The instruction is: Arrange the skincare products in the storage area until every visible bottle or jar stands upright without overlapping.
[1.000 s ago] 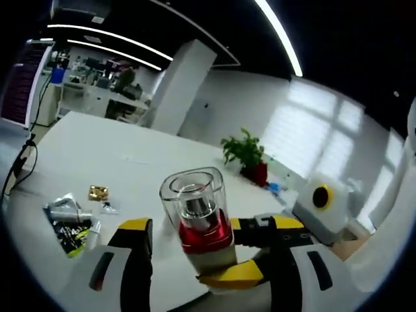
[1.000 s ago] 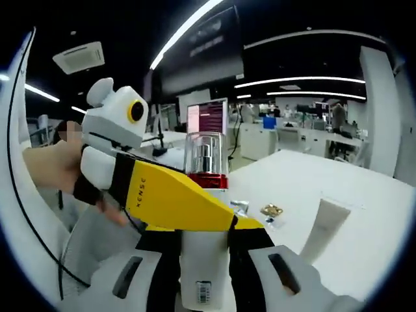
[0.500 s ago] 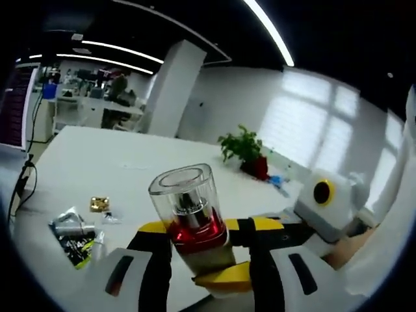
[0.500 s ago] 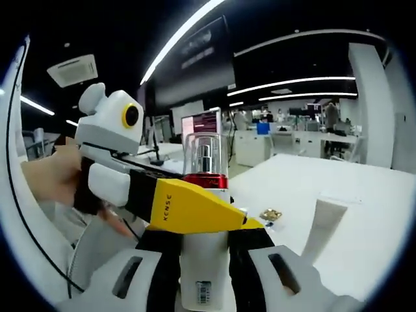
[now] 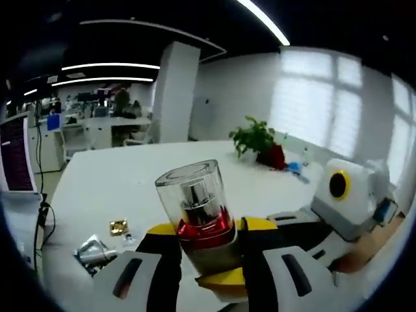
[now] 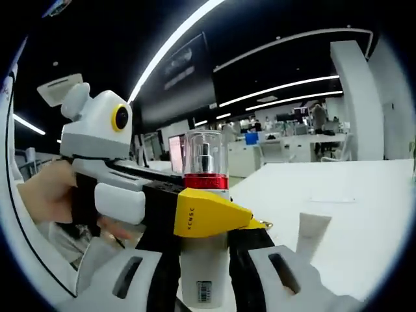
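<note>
Between the jaws of the left gripper (image 5: pixel 209 260), in the left gripper view, a pump bottle (image 5: pixel 197 218) with clear cap and red collar is clamped aloft above the white table (image 5: pixel 130 175), apparently for a 2-gripper handover. Along the right gripper view, the right gripper (image 6: pixel 205 250) clasps the bottle's white body from below, keeping it upright, while the left gripper's yellow jaw crosses in front.

A long white table (image 5: pixel 123 188) stretches away under the ceiling light strips (image 5: pixel 260 19). On its near left part lie a crinkled silver packet (image 5: pixel 94 250) and, just beside it, a small gold foil wrapper (image 5: pixel 118 227). At the far end a green potted plant (image 5: pixel 259 140) stands in a red pot, with bright windows (image 5: pixel 312 97) behind it and a white pillar (image 5: pixel 175 91) to its left. In the right gripper view a pale upright block (image 6: pixel 311 233) stands on the table, and a lit monitor (image 6: pixel 175 151) glows among distant desks.
</note>
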Demonstrator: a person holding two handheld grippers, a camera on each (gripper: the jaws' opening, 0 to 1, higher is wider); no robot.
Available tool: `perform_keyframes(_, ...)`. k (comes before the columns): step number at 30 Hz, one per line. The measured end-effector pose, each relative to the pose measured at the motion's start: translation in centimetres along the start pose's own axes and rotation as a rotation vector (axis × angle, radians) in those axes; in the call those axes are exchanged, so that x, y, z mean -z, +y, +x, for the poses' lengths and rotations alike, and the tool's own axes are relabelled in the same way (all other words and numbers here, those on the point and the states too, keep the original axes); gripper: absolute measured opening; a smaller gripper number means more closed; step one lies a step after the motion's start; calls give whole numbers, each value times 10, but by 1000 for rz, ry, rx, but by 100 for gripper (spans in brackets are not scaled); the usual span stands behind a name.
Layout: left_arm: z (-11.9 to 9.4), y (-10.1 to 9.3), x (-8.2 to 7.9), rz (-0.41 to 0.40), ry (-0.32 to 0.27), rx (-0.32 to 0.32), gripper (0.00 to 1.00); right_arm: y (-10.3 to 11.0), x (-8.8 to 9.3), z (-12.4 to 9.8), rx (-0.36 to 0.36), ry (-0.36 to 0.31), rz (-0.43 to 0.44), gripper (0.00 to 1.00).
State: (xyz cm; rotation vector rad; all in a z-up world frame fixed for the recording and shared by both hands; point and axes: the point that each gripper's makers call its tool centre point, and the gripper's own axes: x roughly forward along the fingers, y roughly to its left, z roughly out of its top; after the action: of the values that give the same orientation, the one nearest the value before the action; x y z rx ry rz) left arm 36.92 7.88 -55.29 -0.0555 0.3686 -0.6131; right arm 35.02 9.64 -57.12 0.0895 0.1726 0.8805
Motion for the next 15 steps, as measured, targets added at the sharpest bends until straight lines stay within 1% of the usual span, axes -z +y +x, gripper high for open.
perform_keyframes(3,4,-6,-7,-7,3,9,27,-8,-9,-3,23,-20,12,27)
perform_keyframes(5,4,-11,-17,41,-1,28,26,-10,-15,-5,34,-38,21,27)
perform_keyframes(8,3,-16,-26,85,16,38,26,-10,-25,-6,36,-64,46,28)
perform_keyframes(9,2,-18,-31,123,15,49,26,-10,-29,-7,35,-78,53,28)
perform_keyframes(10,1,-20,-34,140,10,54,26,-10,-32,-8,37,-83,59,28)
perform_keyframes(12,-1,-20,-39,133,7,70,26,-9,-39,-9,40,-95,50,28)
perform_keyframes(15,-3,-24,-44,120,-1,130,26,-9,-46,-10,22,-110,44,29)
